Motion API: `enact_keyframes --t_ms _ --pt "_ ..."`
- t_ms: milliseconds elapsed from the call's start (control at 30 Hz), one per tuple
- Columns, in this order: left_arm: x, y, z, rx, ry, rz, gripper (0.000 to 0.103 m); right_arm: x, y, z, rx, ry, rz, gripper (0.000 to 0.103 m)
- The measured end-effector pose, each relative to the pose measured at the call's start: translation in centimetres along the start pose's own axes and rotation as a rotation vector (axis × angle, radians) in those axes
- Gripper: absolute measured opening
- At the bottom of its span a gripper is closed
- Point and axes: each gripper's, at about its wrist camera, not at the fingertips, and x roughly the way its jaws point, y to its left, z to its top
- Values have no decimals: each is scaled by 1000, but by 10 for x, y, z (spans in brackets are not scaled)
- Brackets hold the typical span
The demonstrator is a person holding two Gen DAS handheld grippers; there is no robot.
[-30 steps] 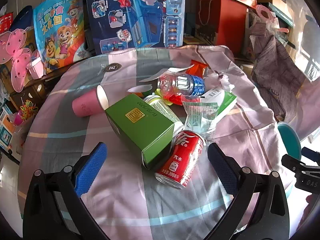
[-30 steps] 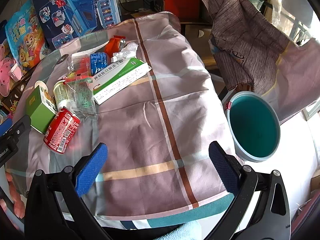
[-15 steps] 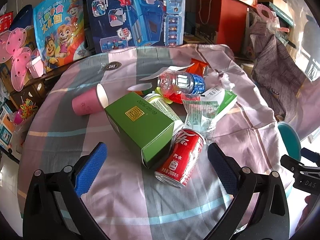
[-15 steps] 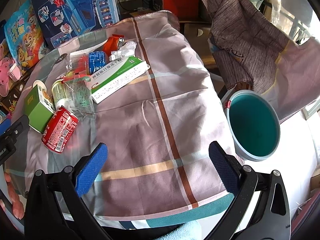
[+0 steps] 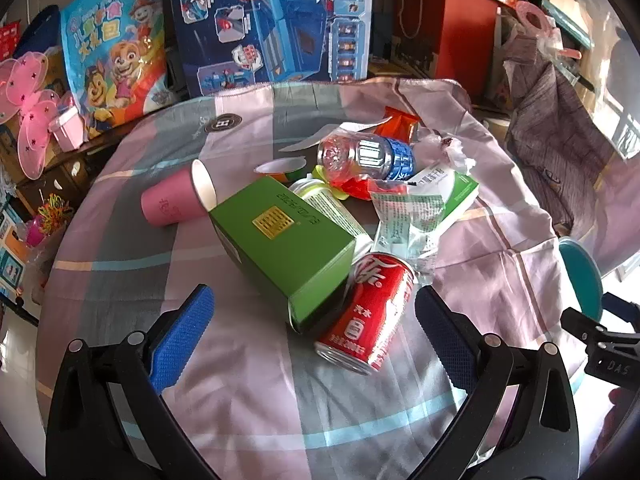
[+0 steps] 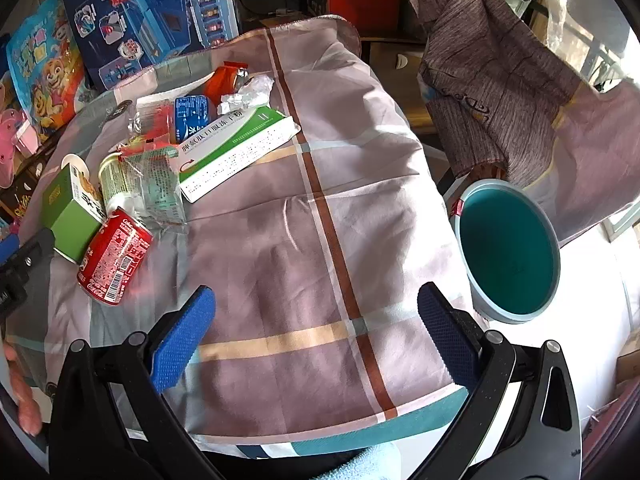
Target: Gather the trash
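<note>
A tabletop (image 5: pixel 248 408) draped in a plaid cloth of pink, grey and teal fills the centre. At eleven o'clock behind it leans a bright blue cartoon-puppy bag (image 5: pixel 116 56). At twelve o'clock stands a large dark-blue toy box (image 5: pixel 272 20). Pink butterfly wings (image 5: pixel 30 128) sit at nine o'clock. A brown-grey garment (image 6: pixel 492 80) hangs at two o'clock.

Round table w/ plaid cloth (image 5: pixel 168 240) fills centre. Toy boxes: blue set (image 5: pixel 272 20) at 12 o'clock, cartoon-pup bag (image 5: pixel 116 48) at 11. Red gift box (image 5: pixel 460 28) at 1. Grey-brown fabric (image 6: pixel 492 80) draped at 2, sunlit; bright window glare at 3.
</note>
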Motion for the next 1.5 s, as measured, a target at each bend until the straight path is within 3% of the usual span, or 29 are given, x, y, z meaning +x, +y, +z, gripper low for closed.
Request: enact_keyframes --t_ms 333,467,567,767,933,1167,1367,1500 --pt "34 19 63 -59 131 -31 100 20 6 17 6 37 32 97" --pt "60 17 69 -66 186 22 100 27 11 20 1 55 41 97" --pt "78 26 61 -77 226 66 100 32 15 22 -2 67 44 97" --pt "77 54 45 -105 248 59 100 36 30 26 -26 94 52 97" --pt "71 68 28 -116 262 -4 100 39 51 29 -36 123 97 97" --pt "52 69 7 -97 209 -114 83 46 84 40 15 184 249 97" --pt "38 75 -12 -22 167 -180 82 60 116 45 42 257 349 74" --pt "34 82 -26 -13 150 -218 82 79 139 37 36 317 372 74"
